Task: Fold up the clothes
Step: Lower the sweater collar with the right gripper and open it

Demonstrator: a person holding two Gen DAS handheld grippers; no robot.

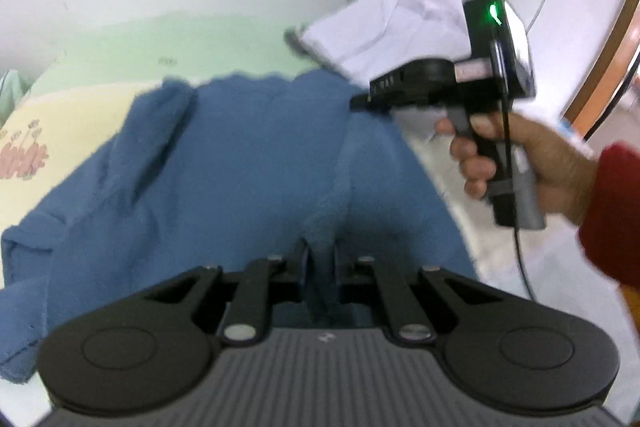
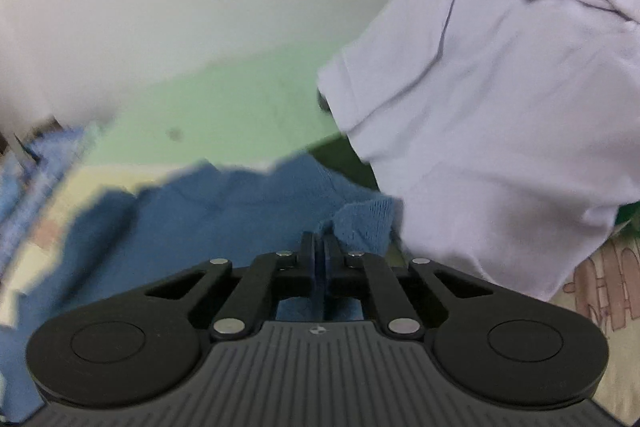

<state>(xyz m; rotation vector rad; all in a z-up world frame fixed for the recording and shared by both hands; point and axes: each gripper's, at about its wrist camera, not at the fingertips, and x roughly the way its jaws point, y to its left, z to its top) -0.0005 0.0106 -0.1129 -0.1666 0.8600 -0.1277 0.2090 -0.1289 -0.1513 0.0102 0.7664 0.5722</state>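
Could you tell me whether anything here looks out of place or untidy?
The white garment lies crumpled beside the blue sweater rather than folded. The sweater's left sleeve lies bunched and askew.

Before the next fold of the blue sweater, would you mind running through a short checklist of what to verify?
1. Left gripper has cloth between its fingers: ok, a ridge of the blue sweater sits there.
2. Right gripper is clamped on the sweater: ok, jaws nearly closed on a knit edge.
3. Sweater lies flat: not ok, its left side is bunched.
4. White garment is clear of the fold path: not ok, it lies right against the sweater's right edge.
5. Grip firmness: cannot tell, both views are blurred.
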